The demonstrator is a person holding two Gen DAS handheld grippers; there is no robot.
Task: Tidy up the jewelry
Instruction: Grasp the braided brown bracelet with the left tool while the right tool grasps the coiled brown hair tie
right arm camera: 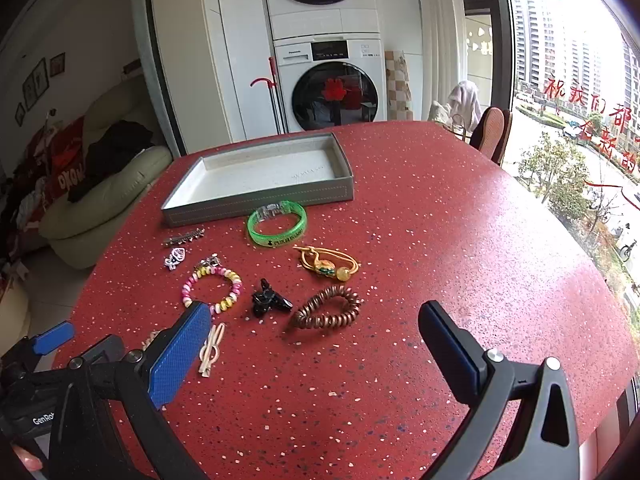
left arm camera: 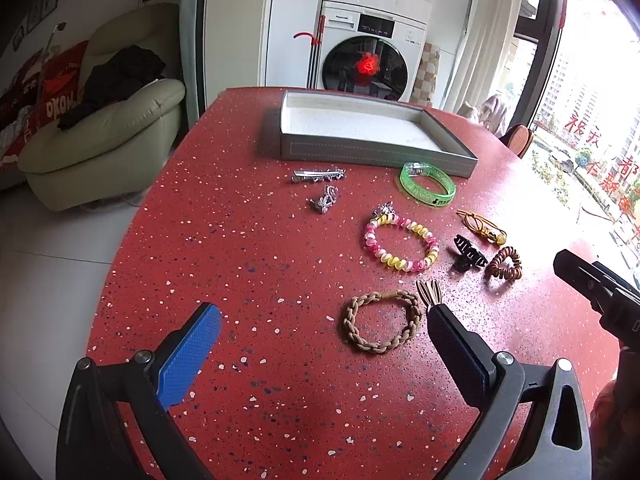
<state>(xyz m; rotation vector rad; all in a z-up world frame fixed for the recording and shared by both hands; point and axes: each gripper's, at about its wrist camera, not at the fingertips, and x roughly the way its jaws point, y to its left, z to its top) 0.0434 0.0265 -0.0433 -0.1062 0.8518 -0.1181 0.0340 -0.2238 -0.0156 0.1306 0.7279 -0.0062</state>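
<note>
An empty grey tray sits at the far side of the red speckled table. In front of it lie a silver hair clip, a silver brooch, a green bangle, a pink-yellow bead bracelet, an orange cord bracelet, a black claw clip, a brown coil tie, a braided tan tie and a beige clip. My left gripper is open just short of the braided tie. My right gripper is open near the coil tie.
A pale sofa with clothes stands left of the table. Stacked washing machines are behind it. A chair back and a large window are on the right. The table's right half is bare.
</note>
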